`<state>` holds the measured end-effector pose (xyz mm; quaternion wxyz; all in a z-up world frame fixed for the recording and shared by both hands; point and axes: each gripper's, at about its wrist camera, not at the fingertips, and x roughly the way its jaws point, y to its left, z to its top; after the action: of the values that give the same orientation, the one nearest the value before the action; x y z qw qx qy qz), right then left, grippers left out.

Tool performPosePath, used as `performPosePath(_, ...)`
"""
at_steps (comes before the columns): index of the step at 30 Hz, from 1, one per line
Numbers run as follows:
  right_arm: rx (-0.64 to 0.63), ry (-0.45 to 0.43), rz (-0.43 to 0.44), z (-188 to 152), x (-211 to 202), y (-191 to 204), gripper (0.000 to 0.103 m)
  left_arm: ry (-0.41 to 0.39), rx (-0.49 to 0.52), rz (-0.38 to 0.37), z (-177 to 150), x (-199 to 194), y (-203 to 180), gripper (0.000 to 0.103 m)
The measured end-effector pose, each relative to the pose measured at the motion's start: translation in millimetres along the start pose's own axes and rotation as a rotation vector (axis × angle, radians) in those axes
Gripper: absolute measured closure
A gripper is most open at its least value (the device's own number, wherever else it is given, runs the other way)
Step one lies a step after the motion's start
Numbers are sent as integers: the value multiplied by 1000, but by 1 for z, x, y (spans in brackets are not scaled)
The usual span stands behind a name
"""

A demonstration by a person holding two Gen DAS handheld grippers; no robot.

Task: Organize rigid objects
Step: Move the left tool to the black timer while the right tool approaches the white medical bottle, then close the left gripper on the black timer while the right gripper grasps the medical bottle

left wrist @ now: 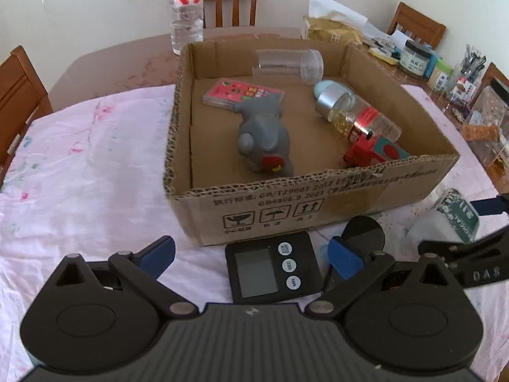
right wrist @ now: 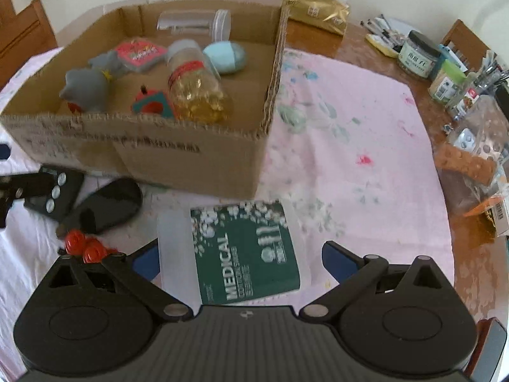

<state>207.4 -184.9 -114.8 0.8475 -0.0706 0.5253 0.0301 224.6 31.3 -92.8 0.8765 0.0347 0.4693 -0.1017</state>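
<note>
**Listener:** Start at your tools. What are they doing?

**Operator:** My left gripper (left wrist: pixel 251 256) has its jaws spread wide and grips nothing. A black digital timer (left wrist: pixel 270 269) lies flat on the cloth between its blue pads (left wrist: pixel 345 259), which do not touch it. I judge I am lined up to take it. My right gripper (right wrist: pixel 237 259) is equally wide open, straddling a white tub with a green medical label (right wrist: pixel 245 253). It lies on its side. I cannot tell whether the pads touch it.

**Listener:** And beyond those?

**Operator:** A black oval case (right wrist: pixel 105 207) lies just beside the timer, with small red pieces (right wrist: pixel 84 246) near it. All of these are outside the box, so they look like what remains to sort.

**Listener:** Where is the box?

**Operator:** The cardboard box (left wrist: pixel 318 197) sits just past both tools on a pink floral tablecloth (left wrist: pixel 79 165). It already holds a grey toy (left wrist: pixel 265 141), a pink card pack (left wrist: pixel 241 94), a clear jar (left wrist: pixel 289 63), a capsule bottle (left wrist: pixel 356 113), a pale blue egg-shaped thing (right wrist: pixel 226 57) and a red-and-teal block (left wrist: pixel 375 152). They lie loosely on its floor.
</note>
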Motion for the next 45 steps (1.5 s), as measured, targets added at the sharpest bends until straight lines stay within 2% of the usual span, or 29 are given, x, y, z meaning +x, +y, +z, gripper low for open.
performPosePath(5,-78,-3,4,-8,6,4,0,24,-12,21,-2,17,-3,1)
performPosePath(10,-76,-5,41,-9,8,-1,0,47,-20,43,-4,30,-3,1)
performPosePath(14,-35,13,75,-8,11,-10,0,57,-21,63,-9,30,-1,0)
performPosePath(19,-56,7,85,-8,11,-9,0,62,-21,62,-16,23,14,0)
performPosePath(30,-65,-24,91,-14,9,-9,0,23,-23,63,-25,17,22,0)
performPosePath(32,-66,-29,92,-15,8,-9,0,19,-6,50,-25,17,18,3)
performPosePath(40,-65,-40,92,-18,6,-8,0,14,32,20,-23,9,6,30)
performPosePath(42,-65,-44,93,-18,6,-9,0,15,25,23,-22,7,4,34)
performPosePath(45,-68,-43,94,-18,7,-9,0,16,19,27,-24,6,3,34)
